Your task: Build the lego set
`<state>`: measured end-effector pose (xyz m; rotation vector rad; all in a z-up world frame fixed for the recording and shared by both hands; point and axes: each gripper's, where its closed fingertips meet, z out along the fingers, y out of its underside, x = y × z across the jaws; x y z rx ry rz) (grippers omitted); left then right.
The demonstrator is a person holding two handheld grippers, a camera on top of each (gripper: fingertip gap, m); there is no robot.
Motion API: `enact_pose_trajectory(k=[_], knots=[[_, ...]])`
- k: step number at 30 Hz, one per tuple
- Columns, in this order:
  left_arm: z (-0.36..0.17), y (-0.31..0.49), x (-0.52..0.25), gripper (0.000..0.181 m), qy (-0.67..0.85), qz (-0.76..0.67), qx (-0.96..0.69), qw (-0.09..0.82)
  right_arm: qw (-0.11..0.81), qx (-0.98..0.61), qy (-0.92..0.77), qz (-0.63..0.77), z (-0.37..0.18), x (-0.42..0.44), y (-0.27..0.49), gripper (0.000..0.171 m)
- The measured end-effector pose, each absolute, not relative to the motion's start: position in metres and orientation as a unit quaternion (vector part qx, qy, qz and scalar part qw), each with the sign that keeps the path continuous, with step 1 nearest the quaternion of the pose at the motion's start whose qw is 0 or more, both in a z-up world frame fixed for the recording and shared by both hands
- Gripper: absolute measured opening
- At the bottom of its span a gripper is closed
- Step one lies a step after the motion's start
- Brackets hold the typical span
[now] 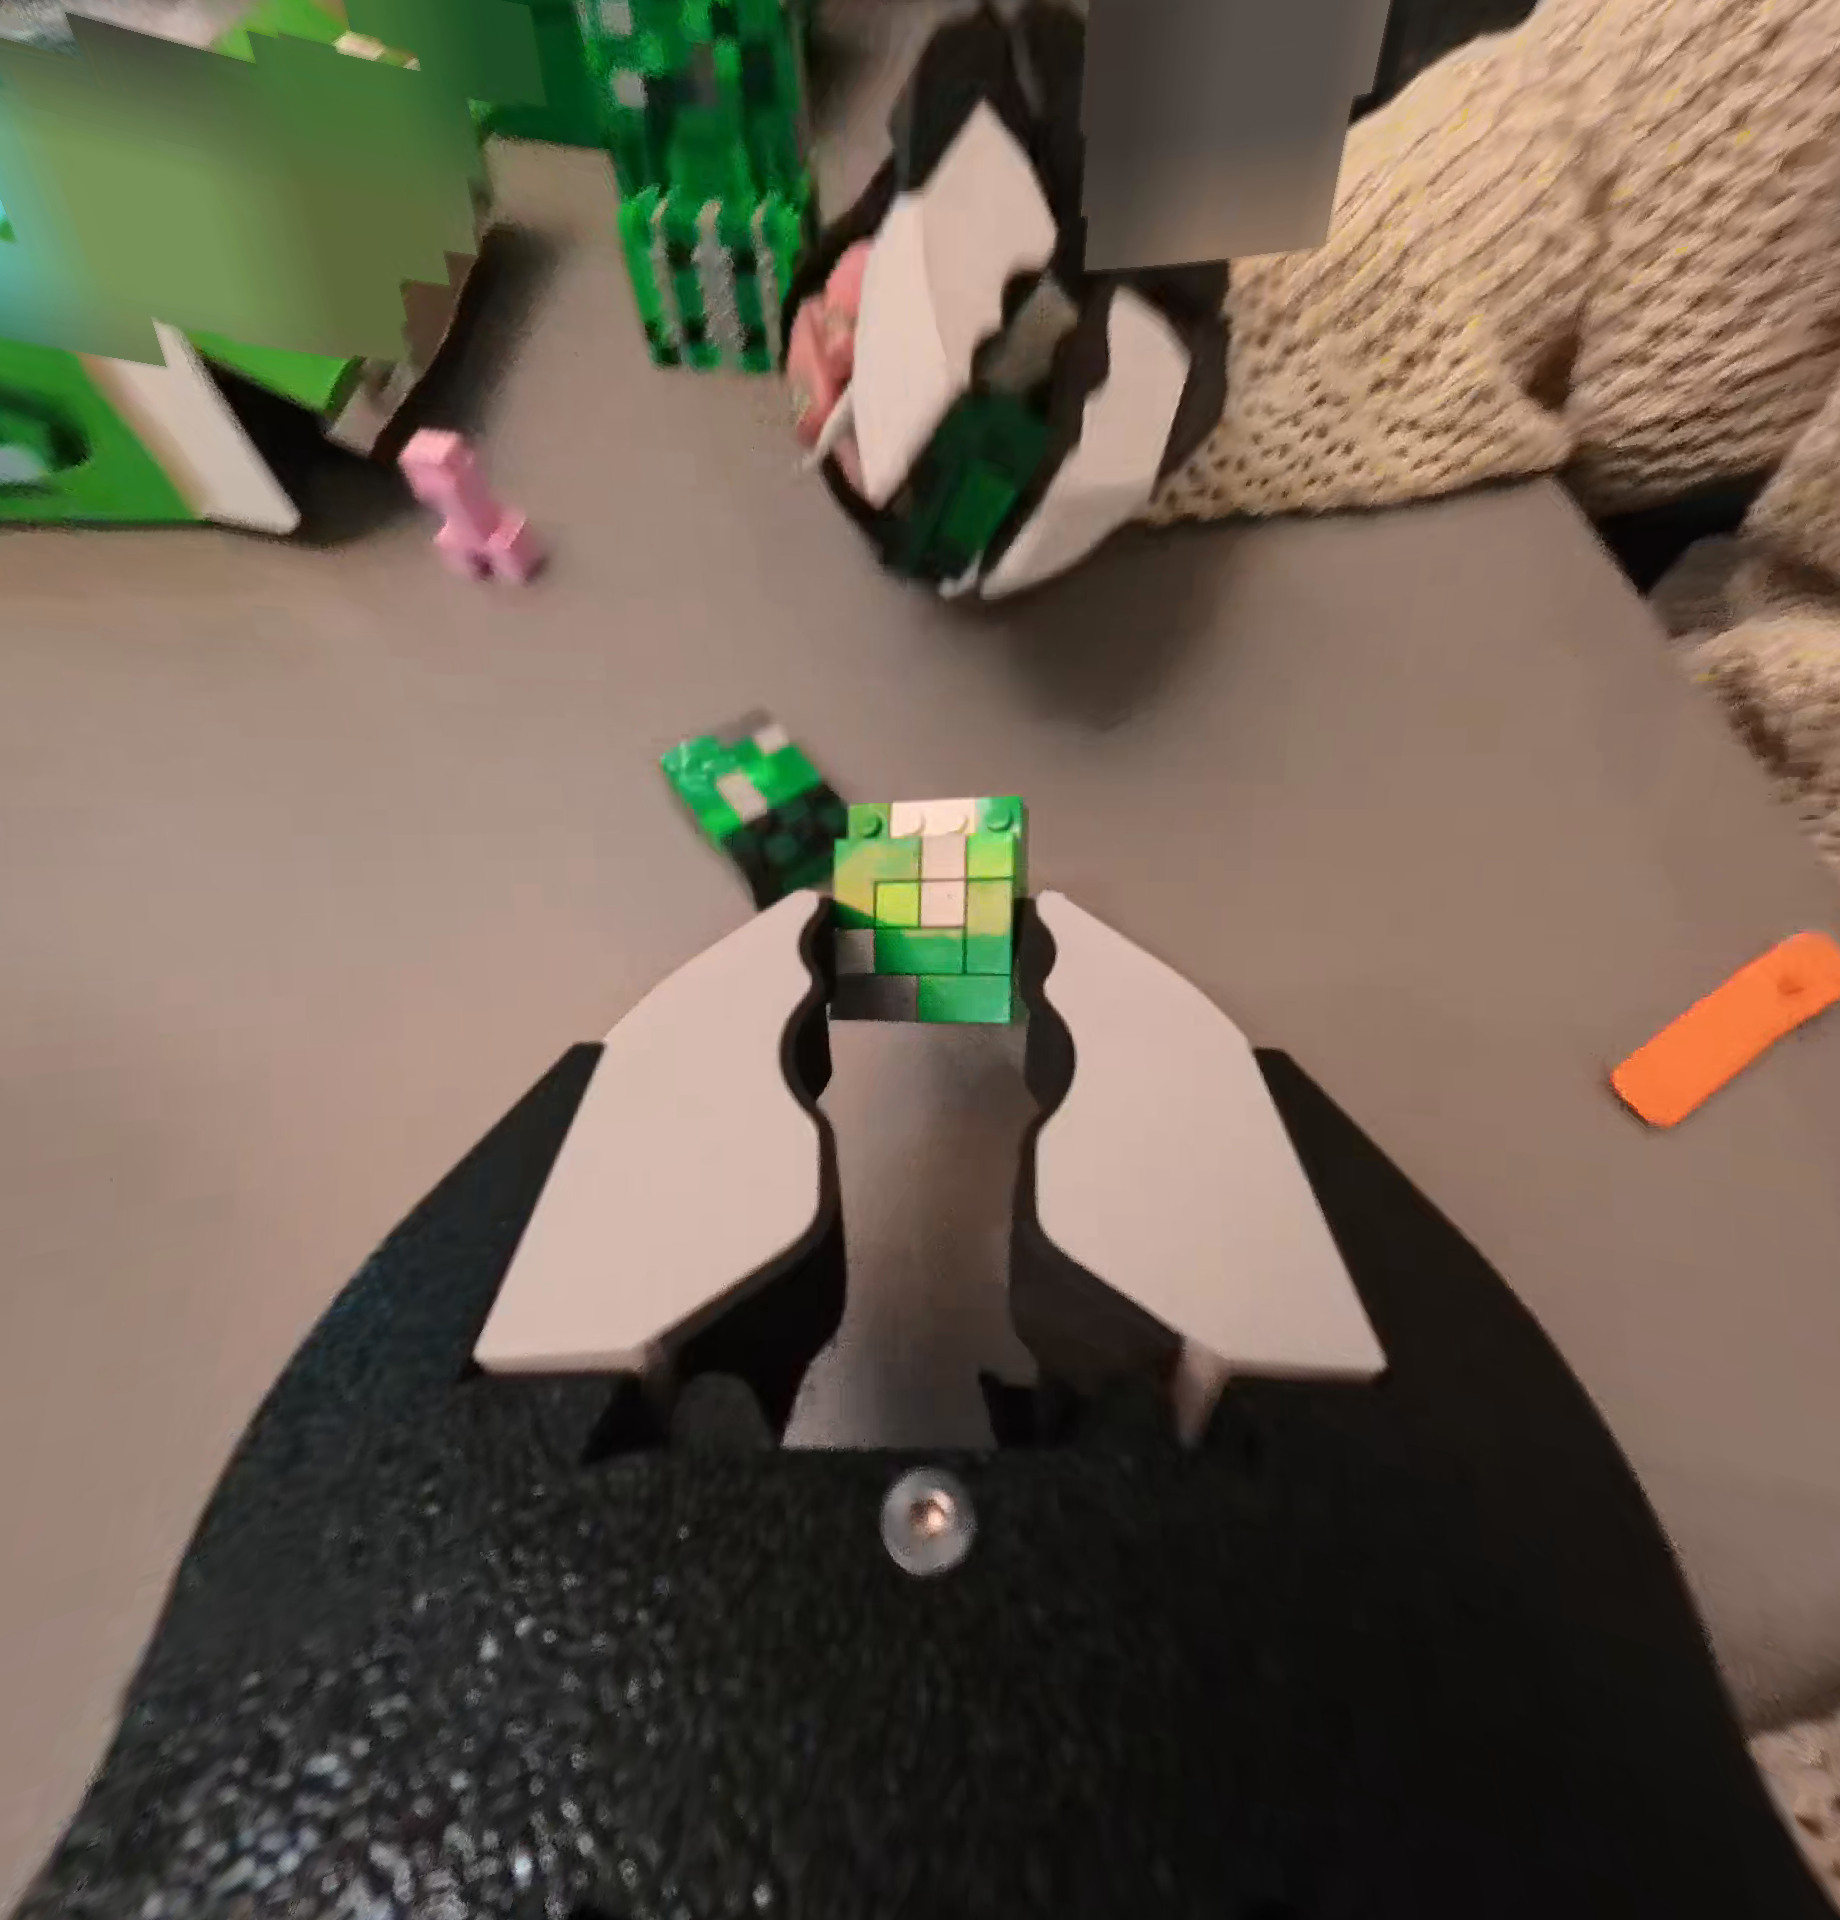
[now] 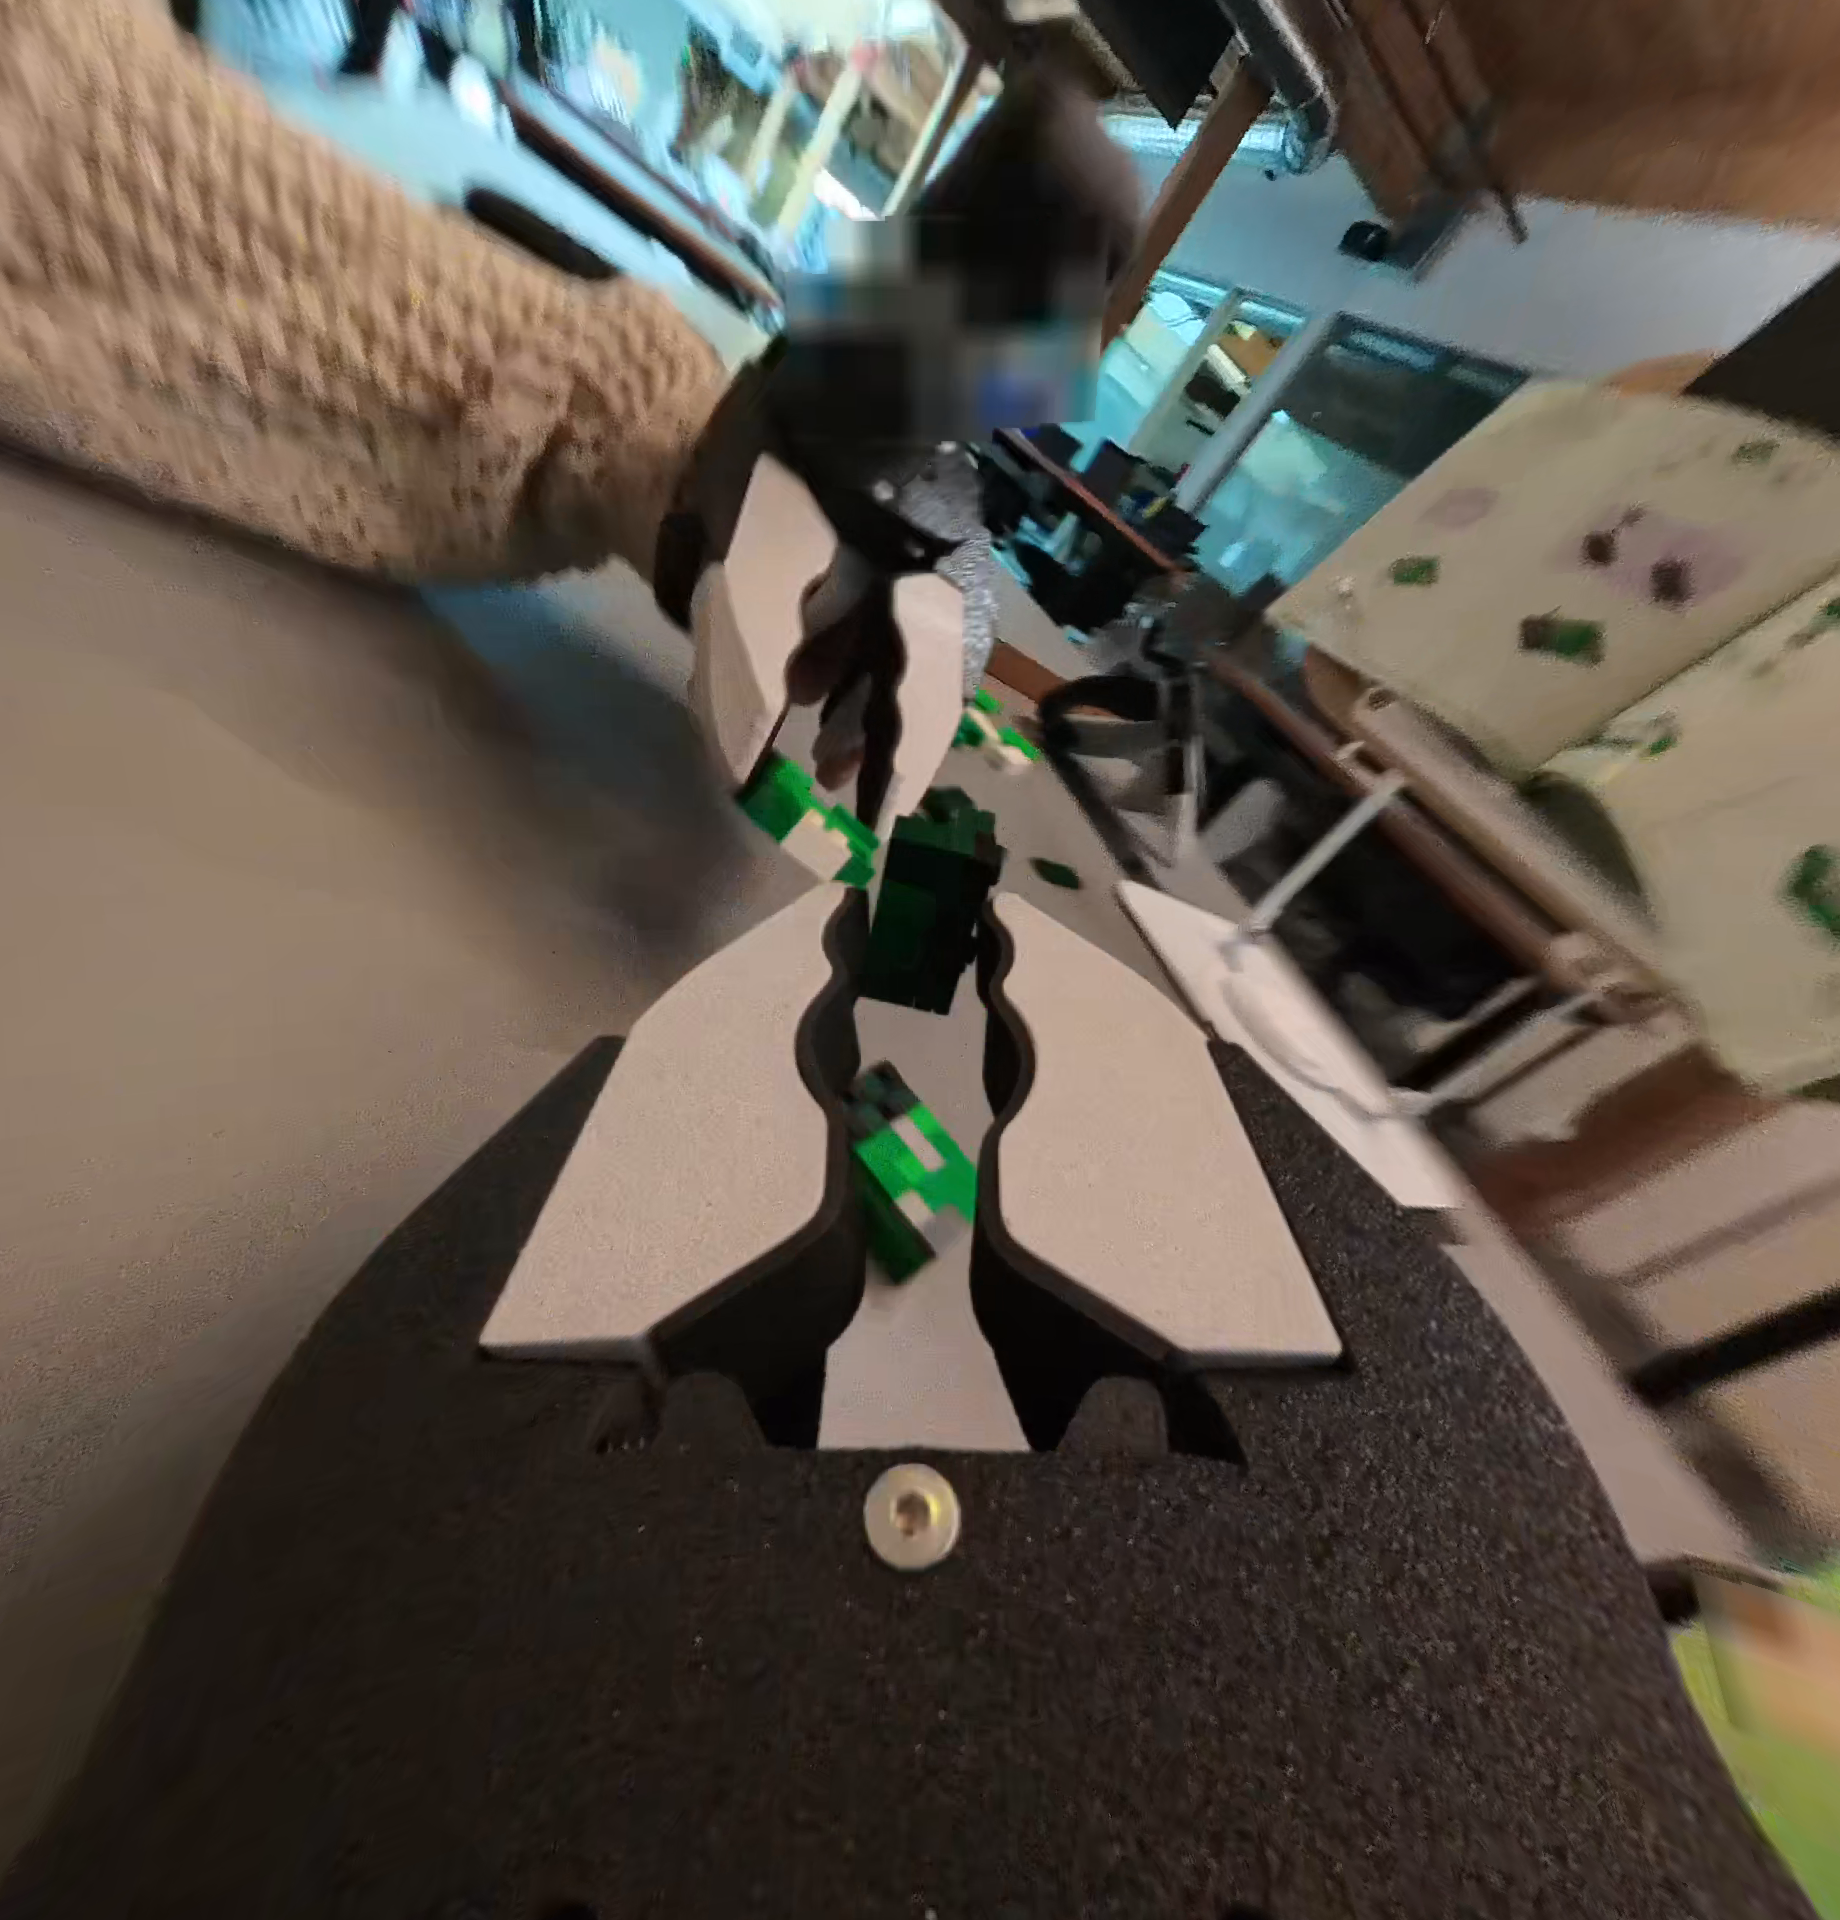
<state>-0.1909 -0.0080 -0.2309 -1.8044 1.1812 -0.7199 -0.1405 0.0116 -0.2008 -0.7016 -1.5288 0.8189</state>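
- Presently, left claw (image 1: pixel 931 925) is clamped on a light green block (image 1: pixel 931 914) above the tabletop (image 1: pixel 376 935).
- Right claw (image 2: pixel 911 914) grips a dark green piece (image 2: pixel 926 925).

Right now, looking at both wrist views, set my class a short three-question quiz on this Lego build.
1. True or false: the left tongs grip a light green block.
2. What do the right tongs hold? A) pink figure B) dark green piece C) orange tool
3. Fill in: the orange tool lies on the ___.

Key: 1 true. 2 B, the dark green piece; the pink figure stands on the table. 3 table.
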Motion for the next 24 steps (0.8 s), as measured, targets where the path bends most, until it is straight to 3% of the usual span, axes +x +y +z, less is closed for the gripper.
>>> enact_pose_trajectory(k=[8,24], knots=[[-0.249,0.02,-0.158,0.034,0.55,-0.326,-0.694,0.332,0.628,-0.221,-0.714,0.217,-0.224,-0.145,0.03,0.019],[-0.245,0.012,-0.161,0.034,0.554,-0.362,-0.69,0.292,0.623,-0.129,-0.76,0.129,-0.24,-0.153,0.018,0.019]])
